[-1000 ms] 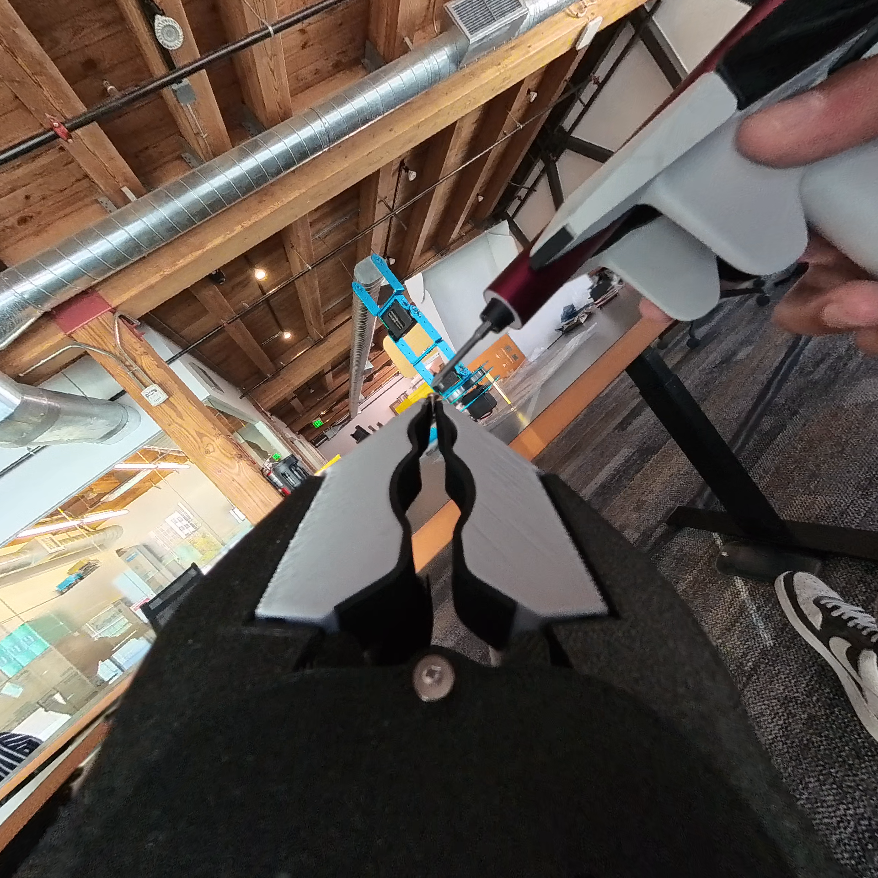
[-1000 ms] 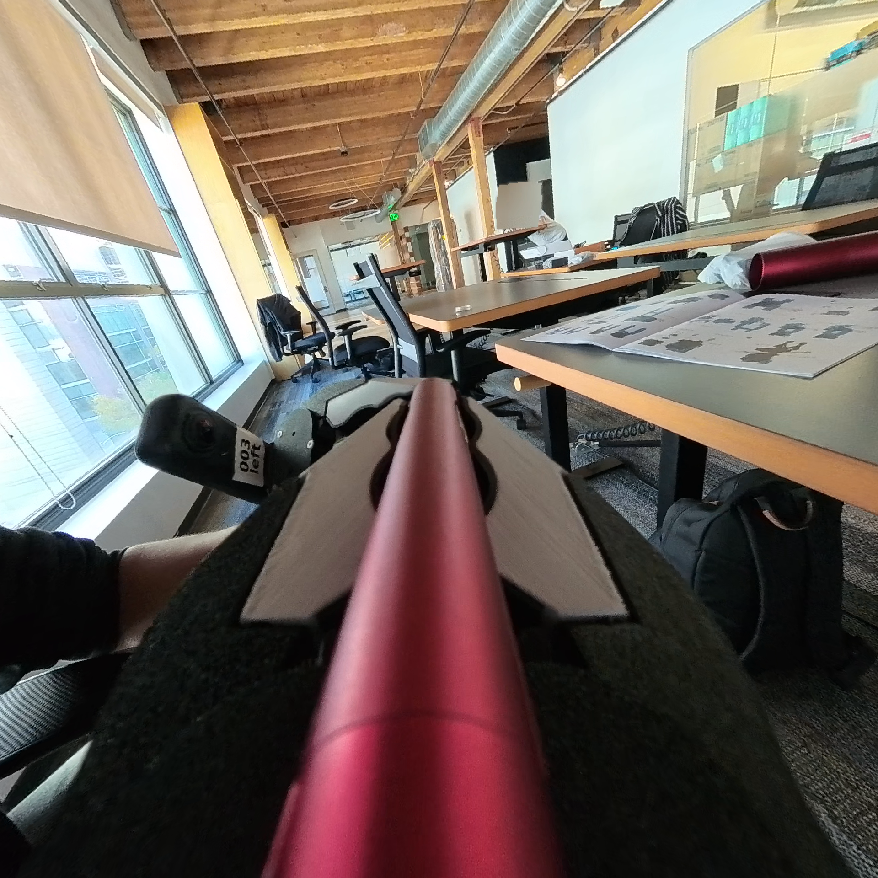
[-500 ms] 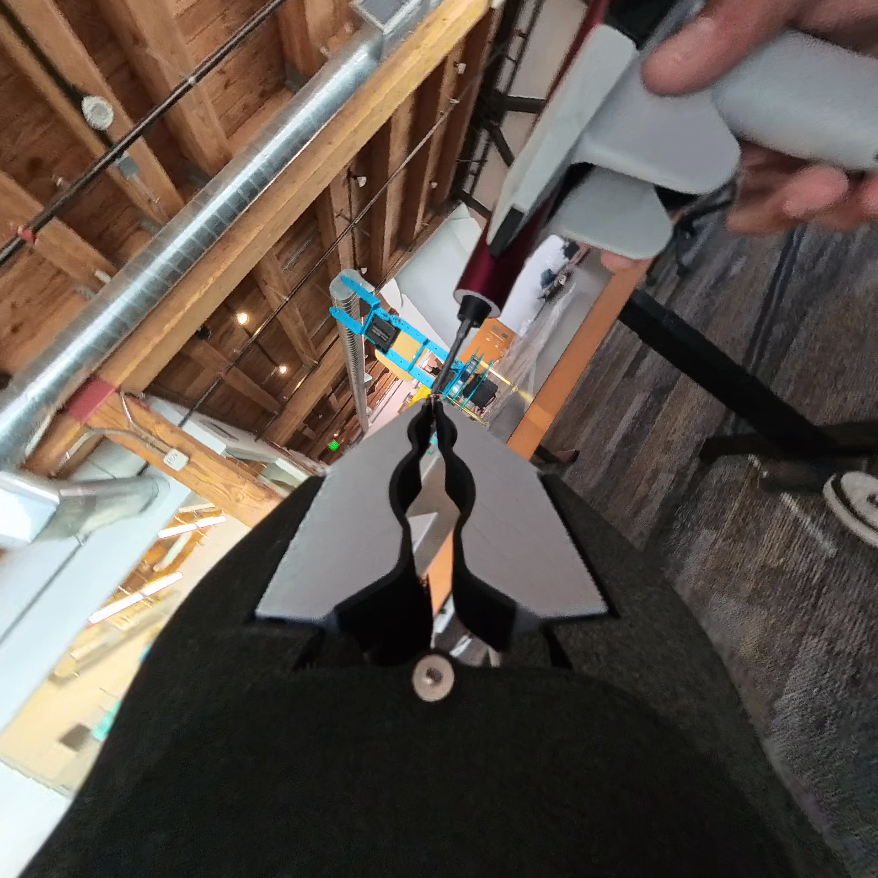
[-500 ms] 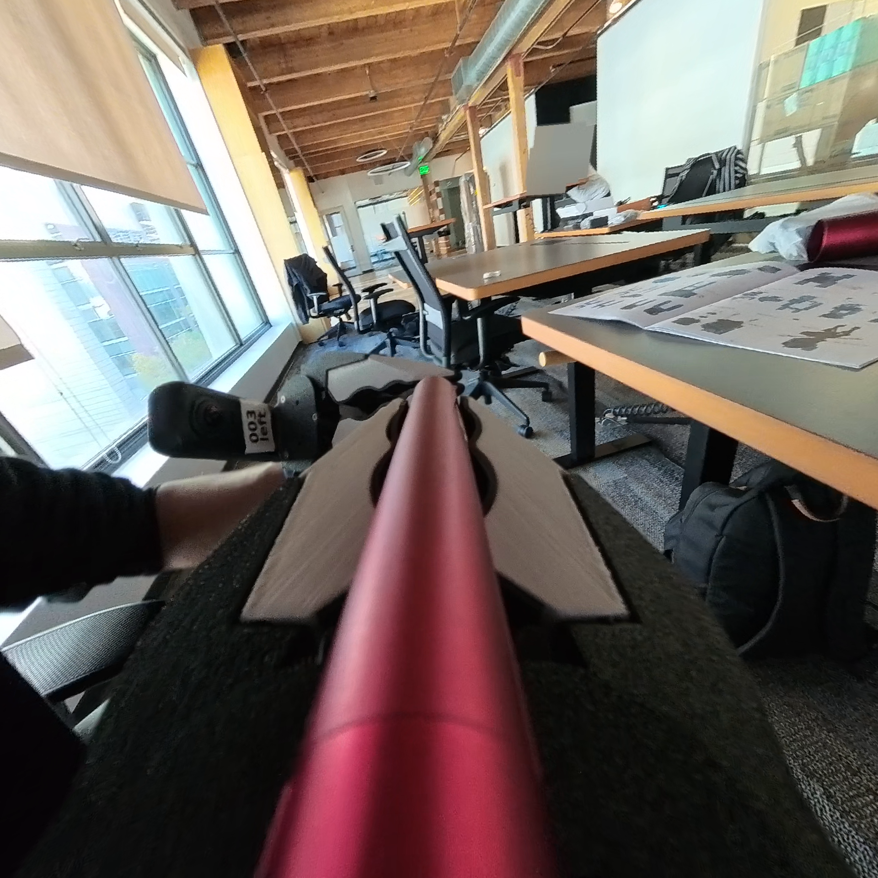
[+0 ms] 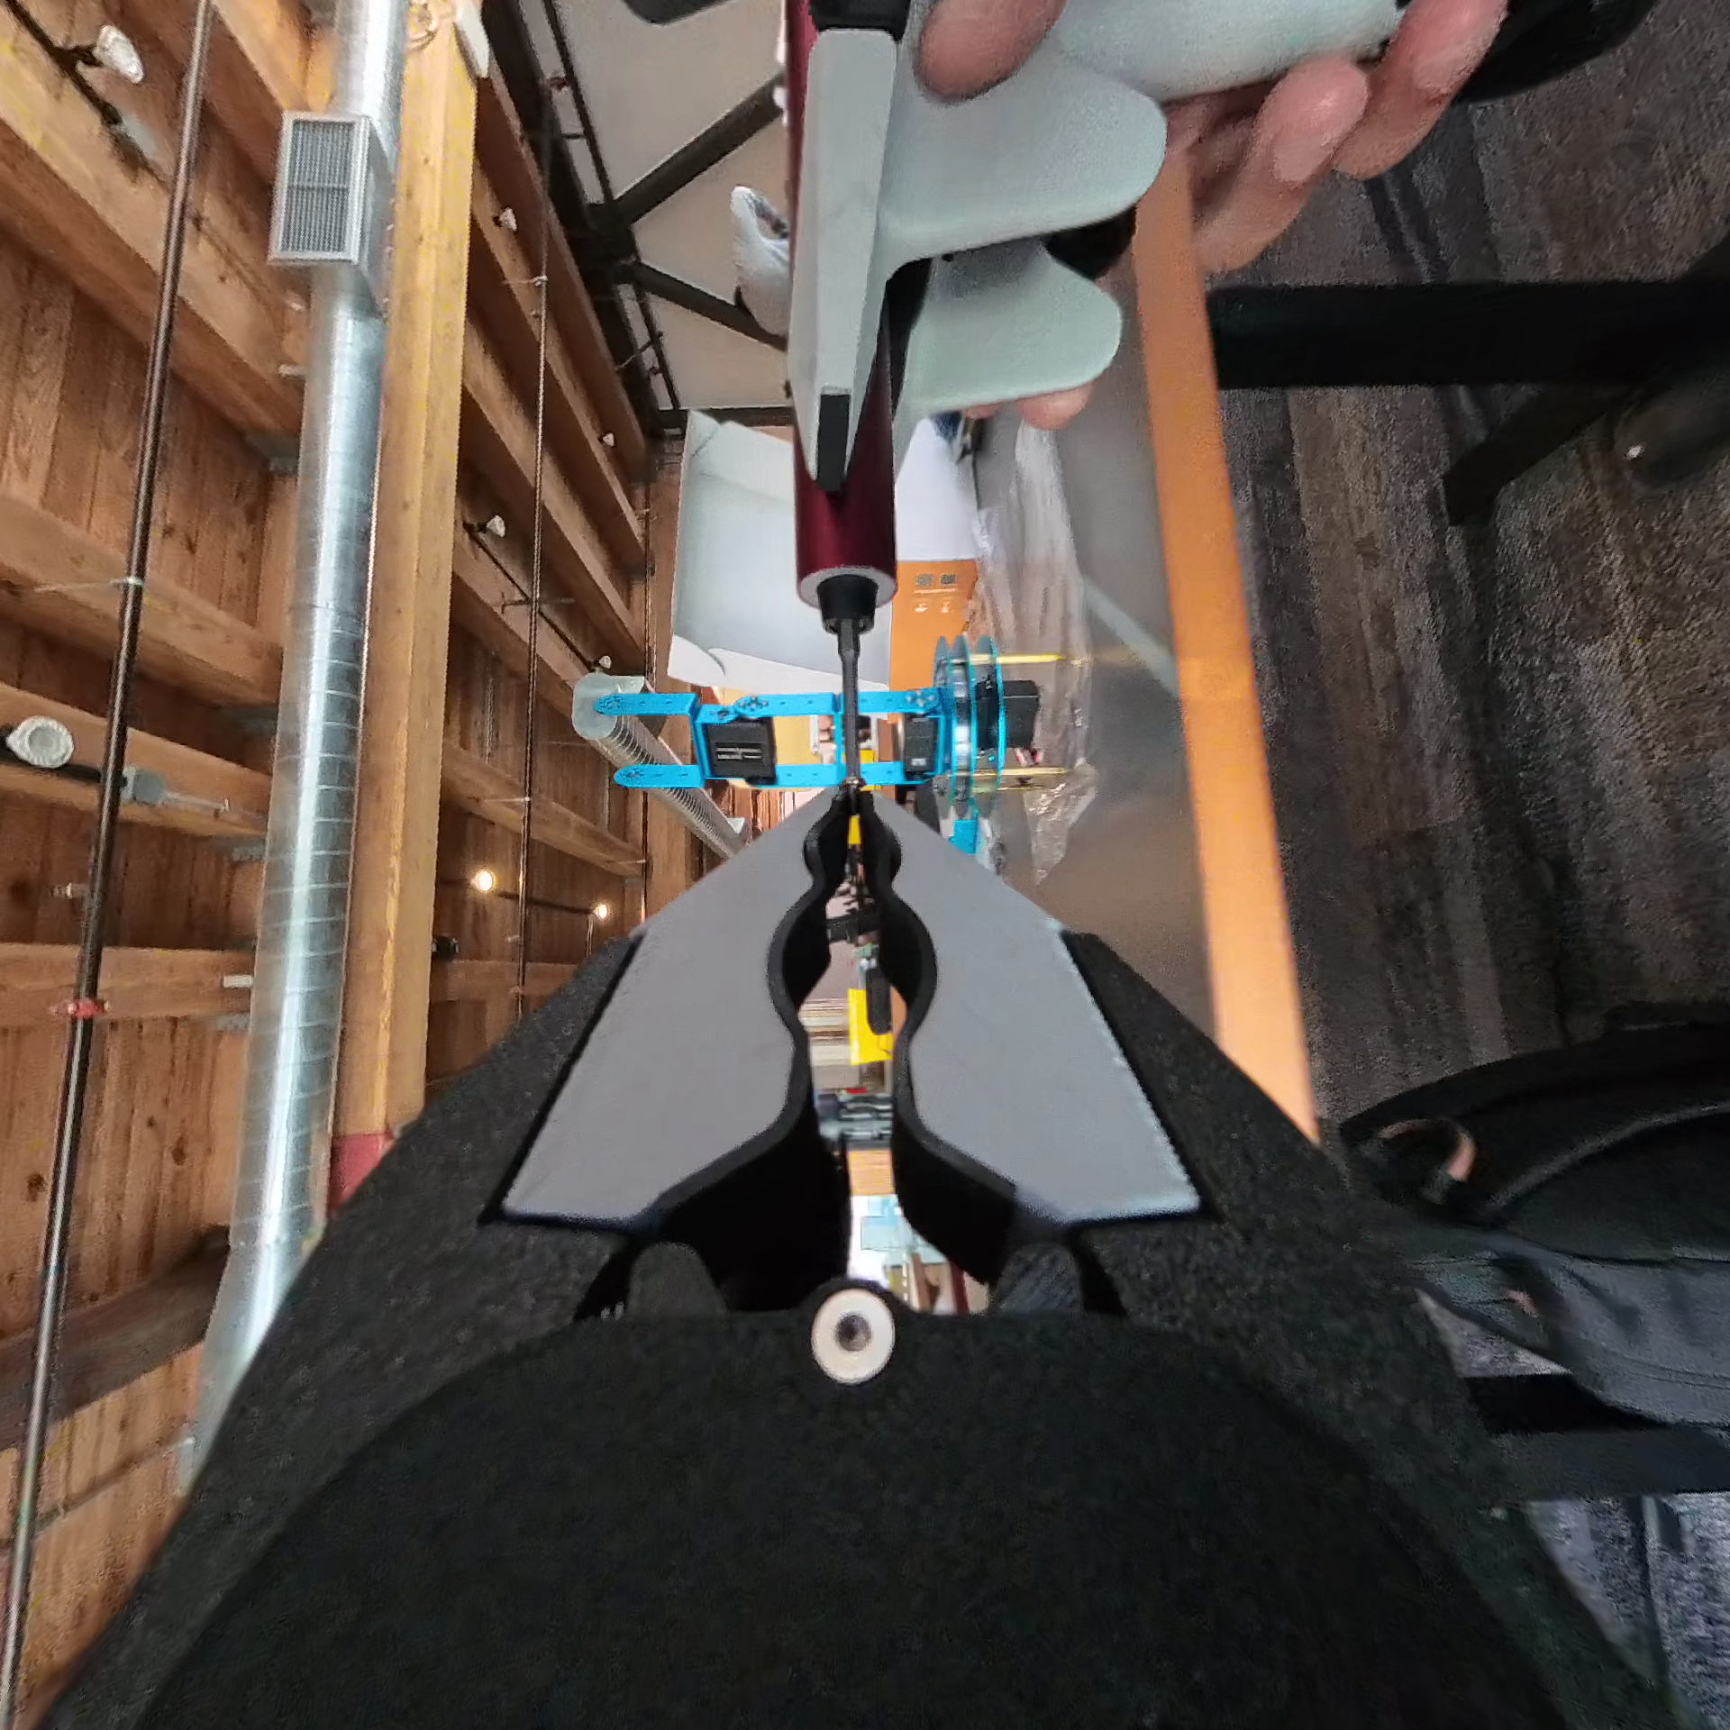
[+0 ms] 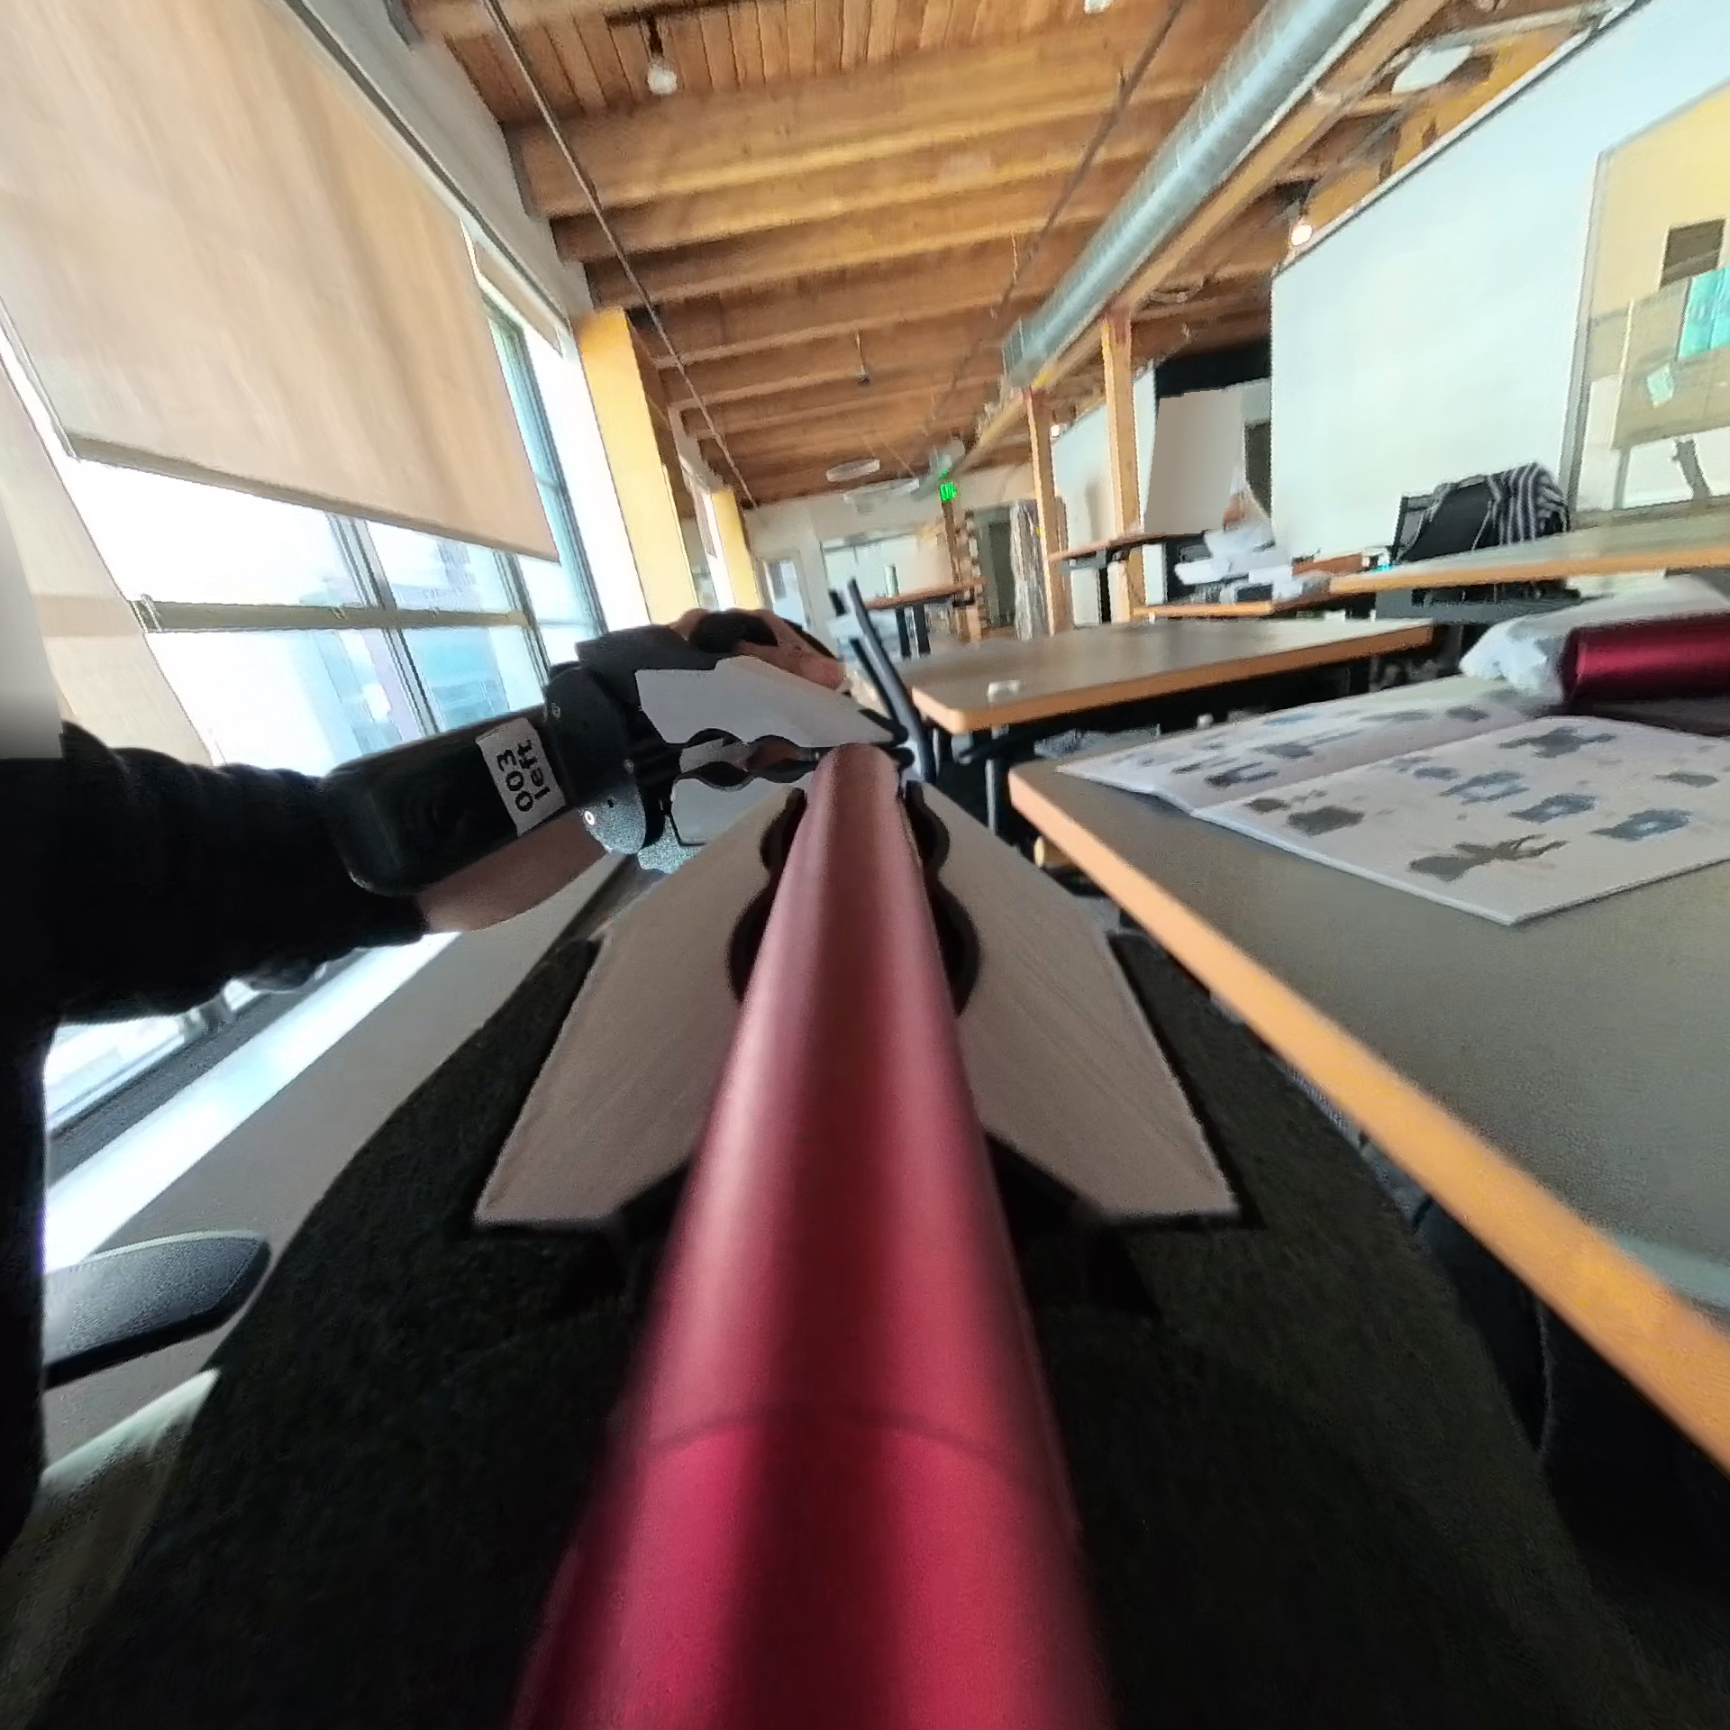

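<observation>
1. The right gripper point(image 6: 857, 796) is closed around a dark red electric screwdriver point(image 6: 824, 1217), whose barrel runs forward between its two fingers.
2. In the left wrist view, the screwdriver's thin black bit point(image 5: 850, 693) points at the tips of the left gripper point(image 5: 850, 796).
3. The left gripper's fingertips are pinched together on something very small at the bit's tip; what it is cannot be made out.
4. Behind the bit sits a blue metal robot-arm assembly point(image 5: 805, 740) on a desk point(image 5: 1208, 655).
5. Beside the screwdriver, an open printed booklet point(image 6: 1460, 796) lies on the desk.
</observation>
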`<control>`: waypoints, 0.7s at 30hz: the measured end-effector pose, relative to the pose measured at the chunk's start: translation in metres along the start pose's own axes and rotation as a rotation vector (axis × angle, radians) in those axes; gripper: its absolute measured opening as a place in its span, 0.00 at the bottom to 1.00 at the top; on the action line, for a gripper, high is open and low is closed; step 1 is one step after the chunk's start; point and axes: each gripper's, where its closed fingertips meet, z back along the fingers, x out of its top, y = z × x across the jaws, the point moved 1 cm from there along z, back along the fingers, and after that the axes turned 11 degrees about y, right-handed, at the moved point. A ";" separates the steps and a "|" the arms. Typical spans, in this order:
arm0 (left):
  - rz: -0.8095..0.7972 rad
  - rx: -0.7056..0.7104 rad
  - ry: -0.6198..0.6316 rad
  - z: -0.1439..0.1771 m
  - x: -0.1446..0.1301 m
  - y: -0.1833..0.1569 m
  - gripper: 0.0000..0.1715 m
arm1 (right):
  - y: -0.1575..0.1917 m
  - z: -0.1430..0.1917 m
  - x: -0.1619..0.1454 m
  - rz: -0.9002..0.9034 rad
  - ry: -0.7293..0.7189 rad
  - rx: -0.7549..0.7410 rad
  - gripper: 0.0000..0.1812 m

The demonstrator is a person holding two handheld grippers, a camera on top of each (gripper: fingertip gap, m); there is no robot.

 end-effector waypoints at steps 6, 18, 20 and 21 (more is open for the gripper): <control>-0.116 0.016 -0.014 -0.081 -0.010 0.048 0.01 | -0.070 0.026 0.047 -0.037 -0.221 0.036 0.11; 0.202 0.005 0.081 -0.191 -0.035 0.103 0.16 | -0.154 0.114 0.120 0.067 -0.449 -0.153 0.11; 0.503 -0.070 0.131 -0.215 -0.055 0.095 0.22 | -0.173 0.127 0.127 0.134 -0.438 -0.305 0.11; 0.672 -0.106 0.146 -0.228 -0.064 0.091 0.25 | -0.183 0.129 0.129 0.162 -0.412 -0.374 0.11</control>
